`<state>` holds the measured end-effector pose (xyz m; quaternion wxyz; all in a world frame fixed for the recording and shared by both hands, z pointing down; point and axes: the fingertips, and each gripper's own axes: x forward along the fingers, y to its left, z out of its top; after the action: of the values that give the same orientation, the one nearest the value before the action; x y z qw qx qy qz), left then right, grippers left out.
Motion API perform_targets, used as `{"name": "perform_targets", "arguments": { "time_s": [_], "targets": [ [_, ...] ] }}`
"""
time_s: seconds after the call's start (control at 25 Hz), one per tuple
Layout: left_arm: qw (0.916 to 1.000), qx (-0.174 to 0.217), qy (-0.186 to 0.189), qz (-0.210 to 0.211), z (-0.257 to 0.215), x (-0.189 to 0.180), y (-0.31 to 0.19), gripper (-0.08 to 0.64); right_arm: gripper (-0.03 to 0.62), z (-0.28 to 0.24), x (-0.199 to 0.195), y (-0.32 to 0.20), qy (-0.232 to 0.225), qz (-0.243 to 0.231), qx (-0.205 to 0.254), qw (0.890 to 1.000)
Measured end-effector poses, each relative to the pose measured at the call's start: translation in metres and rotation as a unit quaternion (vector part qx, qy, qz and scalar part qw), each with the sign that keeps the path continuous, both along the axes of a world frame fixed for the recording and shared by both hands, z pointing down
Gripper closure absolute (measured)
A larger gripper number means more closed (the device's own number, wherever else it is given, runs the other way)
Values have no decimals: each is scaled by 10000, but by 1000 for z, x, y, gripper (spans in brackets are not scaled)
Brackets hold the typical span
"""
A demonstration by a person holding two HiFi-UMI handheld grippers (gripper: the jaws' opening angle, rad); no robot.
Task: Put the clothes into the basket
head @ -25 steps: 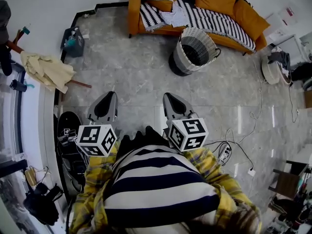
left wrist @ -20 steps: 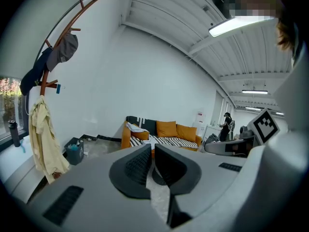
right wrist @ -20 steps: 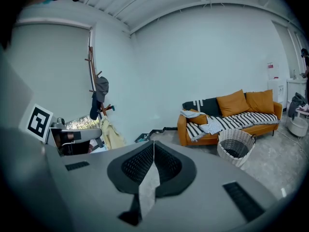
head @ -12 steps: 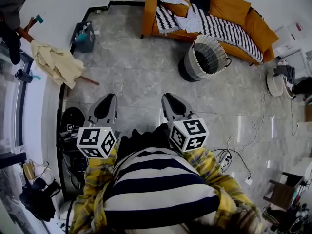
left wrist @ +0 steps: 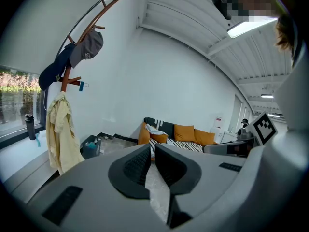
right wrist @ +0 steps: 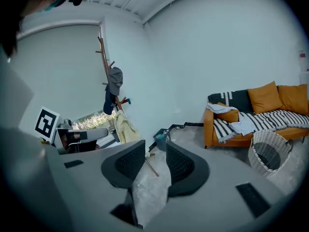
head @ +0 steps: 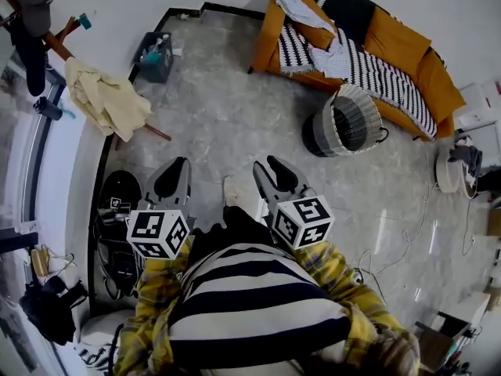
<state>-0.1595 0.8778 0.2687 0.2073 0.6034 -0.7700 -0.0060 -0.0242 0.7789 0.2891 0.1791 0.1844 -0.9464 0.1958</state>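
Two pale garments (head: 301, 8) (head: 338, 53) lie on the orange sofa (head: 427, 73) with its striped throw, far off at the top right. The woven black-and-white basket (head: 344, 124) stands on the floor in front of it and looks empty. My left gripper (head: 176, 167) is shut with nothing in it, held out over the floor. My right gripper (head: 270, 167) is beside it, its jaws opening with nothing between them. The right gripper view shows the basket (right wrist: 270, 151) and the garments (right wrist: 244, 125) off to the right of the jaws (right wrist: 155, 146). In the left gripper view the sofa (left wrist: 178, 134) lies straight ahead of the jaws (left wrist: 151, 146).
A yellow garment (head: 106, 100) hangs on a wooden coat rack at the left, with a cap and dark clothes (left wrist: 79, 54) above it. A blue bin (head: 155, 53) stands by the wall. Black bags and gear (head: 117, 218) crowd the left. Cables (head: 364, 265) run across the floor at the right.
The right gripper's jaws have parted. The sofa and basket have slid to the right in the head view, and the coat rack has come further into view.
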Motion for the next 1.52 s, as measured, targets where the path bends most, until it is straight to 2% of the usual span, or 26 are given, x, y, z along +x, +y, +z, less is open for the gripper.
{"name": "perform_targets", "arguments": {
  "time_s": [0.24,0.44,0.6,0.84,1.04,1.36,1.52],
  "targets": [
    [9981,-29,-5,-617,3,-54,-15,526,466,3,-53,-32,-47,-416,-137,9990],
    [9929,-54,-2,-1186,0,-102,-14,525,466,0,-103,-46,-48,-904,-191,9957],
    [9858,-52,-71,-1675,-1,-140,-10,525,466,-4,-144,-42,-98,-1430,-239,9894],
    [9763,-3,-192,-2154,-9,-186,2,520,466,-9,-195,-27,-242,-2102,-330,9768],
    [9704,-92,-131,-2409,0,-221,25,464,466,-4,-235,-11,-177,-2370,-440,9704],
    [9714,-265,-224,-2351,4,-275,33,372,466,-13,-301,4,-201,-2476,-413,9678],
    [9698,-318,-263,-2404,6,-302,38,351,466,-11,-325,10,-162,-2535,-444,9662]
  ]
}}
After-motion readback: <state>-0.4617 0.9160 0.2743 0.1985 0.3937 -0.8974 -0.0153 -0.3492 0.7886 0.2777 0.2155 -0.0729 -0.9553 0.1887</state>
